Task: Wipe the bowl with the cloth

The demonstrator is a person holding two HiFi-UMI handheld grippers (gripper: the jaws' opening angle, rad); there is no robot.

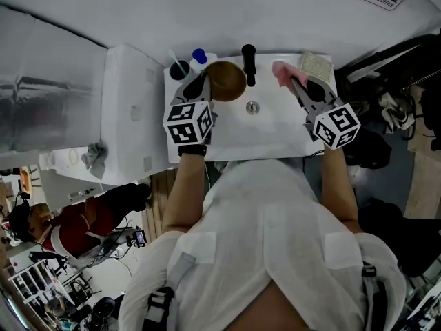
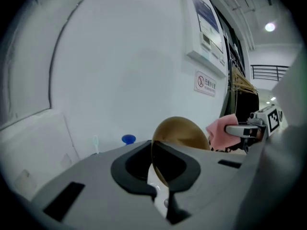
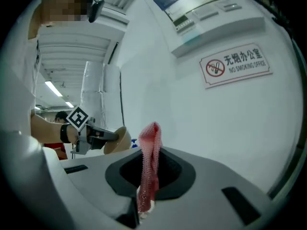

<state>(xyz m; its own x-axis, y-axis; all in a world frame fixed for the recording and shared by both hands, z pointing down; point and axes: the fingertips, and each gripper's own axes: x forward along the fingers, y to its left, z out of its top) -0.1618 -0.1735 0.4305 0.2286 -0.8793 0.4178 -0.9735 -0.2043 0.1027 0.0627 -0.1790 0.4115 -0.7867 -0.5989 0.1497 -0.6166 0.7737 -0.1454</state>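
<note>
White basin (image 1: 275, 126) under a white wall, head view: left hand-held gripper (image 1: 203, 87) clamped on the rim of the brown bowl (image 1: 227, 80) beside the black tap (image 1: 249, 61), right hand-held gripper (image 1: 296, 87) pinching the pink cloth (image 1: 281, 71) across the tap, the two apart. Left gripper view: jaws shut on the bowl's thin edge, bowl tipped sideways, hollow probably facing the cloth, though the angle is poor. Right gripper view: cloth stands as a narrow fold between closed jaws; best to steady the bowl and sweep that fold round the hollow, keeping jaw tips off.
</note>
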